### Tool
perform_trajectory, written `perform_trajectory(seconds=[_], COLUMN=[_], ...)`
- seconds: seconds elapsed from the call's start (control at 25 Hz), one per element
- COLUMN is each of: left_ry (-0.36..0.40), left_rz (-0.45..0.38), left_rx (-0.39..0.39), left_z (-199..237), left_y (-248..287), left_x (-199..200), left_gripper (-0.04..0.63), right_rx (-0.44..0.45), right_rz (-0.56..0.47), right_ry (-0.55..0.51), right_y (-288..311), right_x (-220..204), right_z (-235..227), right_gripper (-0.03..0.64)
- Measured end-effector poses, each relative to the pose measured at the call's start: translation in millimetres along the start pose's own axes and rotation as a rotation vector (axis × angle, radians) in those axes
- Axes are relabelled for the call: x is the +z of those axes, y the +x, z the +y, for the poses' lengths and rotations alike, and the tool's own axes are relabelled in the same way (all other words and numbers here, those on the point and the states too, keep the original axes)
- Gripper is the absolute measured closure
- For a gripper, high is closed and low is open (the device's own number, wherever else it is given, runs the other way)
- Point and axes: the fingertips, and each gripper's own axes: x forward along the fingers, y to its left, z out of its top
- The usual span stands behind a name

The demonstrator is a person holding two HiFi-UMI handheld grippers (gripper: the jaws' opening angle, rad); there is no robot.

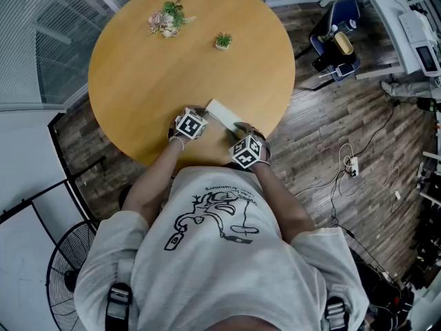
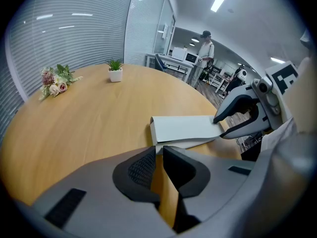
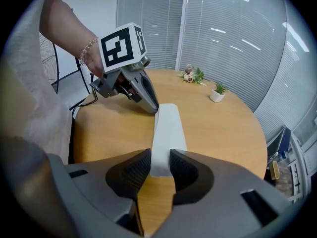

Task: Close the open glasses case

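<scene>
A long flat white glasses case point(image 1: 222, 114) lies on the round wooden table point(image 1: 138, 81) near its front edge. In the left gripper view the glasses case point(image 2: 183, 128) shows a thin flap hanging slightly apart under its top along the near side. My right gripper point(image 3: 159, 165) holds one end of the case point(image 3: 167, 128) between its pads; seen from the left, this right gripper point(image 2: 220, 127) has one jaw above and one below that end. My left gripper point(image 2: 158, 155) is shut and empty, its tips at the case's other end, also visible as the left gripper point(image 3: 152, 107).
A small potted plant point(image 1: 222, 41) and a bunch of flowers point(image 1: 167, 21) sit at the table's far side. A floor fan point(image 1: 69, 274) stands at lower left. A blue chair with bags point(image 1: 337, 40) and floor cables point(image 1: 351, 164) are right of the table. A person point(image 2: 205, 46) stands far off.
</scene>
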Motion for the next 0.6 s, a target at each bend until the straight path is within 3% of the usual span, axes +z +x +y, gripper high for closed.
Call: perform_trajectory(seconds=[0.36, 0.6], left_ry=[-0.031, -0.017], left_rz=[0.06, 0.025], left_rx=[-0.023, -0.022], left_z=[-6.2, -7.2], left_y=[0.8, -0.7], left_x=[-25.8, -20.2], left_gripper=[0.548, 0.549], right_rx=[0.012, 0.023], right_rz=[0.01, 0.004], right_ry=[0.01, 0.029], right_y=[3.3, 1.5], right_x=[-1.5, 0.3], right_z=[2.0, 2.5], right_gripper=[0.492, 0.497])
